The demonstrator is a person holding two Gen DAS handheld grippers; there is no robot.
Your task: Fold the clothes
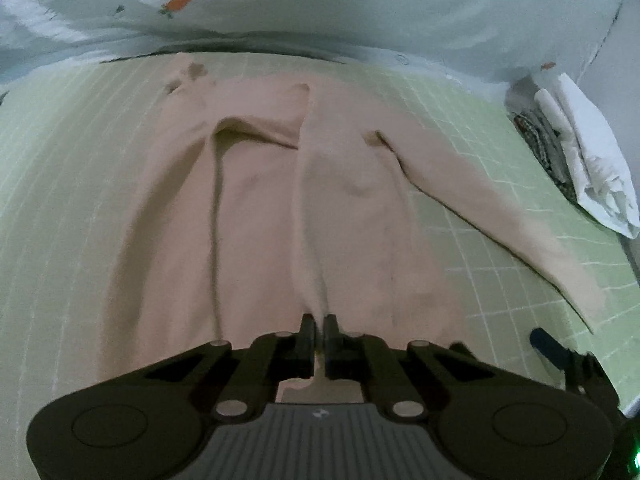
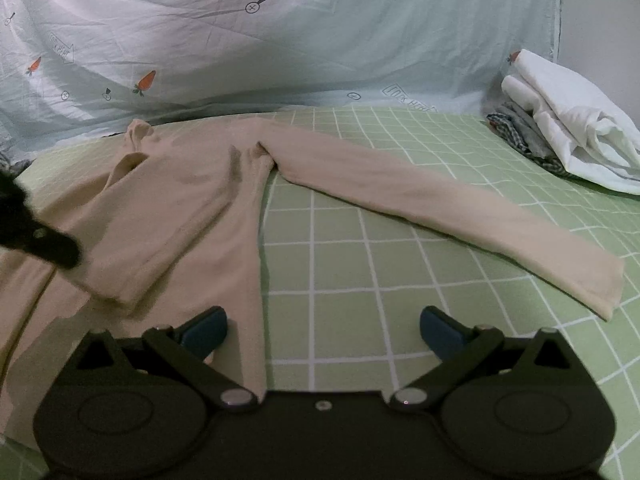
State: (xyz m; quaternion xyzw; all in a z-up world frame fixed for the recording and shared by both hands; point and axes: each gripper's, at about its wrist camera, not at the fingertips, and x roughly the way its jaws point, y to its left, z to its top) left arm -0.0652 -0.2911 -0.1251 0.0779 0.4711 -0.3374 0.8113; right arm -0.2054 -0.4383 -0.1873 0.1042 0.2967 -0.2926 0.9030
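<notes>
A beige long-sleeved top (image 1: 260,220) lies flat on the green checked bed sheet (image 1: 60,160). My left gripper (image 1: 319,324) is shut on a ridge of its fabric at the near edge, and the cloth rises in a narrow fold into the jaws. In the right wrist view the top (image 2: 180,208) has one sleeve folded over its body, while the other sleeve (image 2: 440,208) stretches out to the right. My right gripper (image 2: 324,328) is open above the sheet beside the top's right edge, holding nothing. The left gripper (image 2: 52,248) shows as a dark shape at the left edge.
A pile of white cloth (image 2: 572,120) over checked clothes (image 2: 516,136) sits at the far right of the bed. A pale blue sheet with carrot prints (image 2: 280,40) hangs behind. Bare green sheet (image 2: 360,280) lies under the outstretched sleeve.
</notes>
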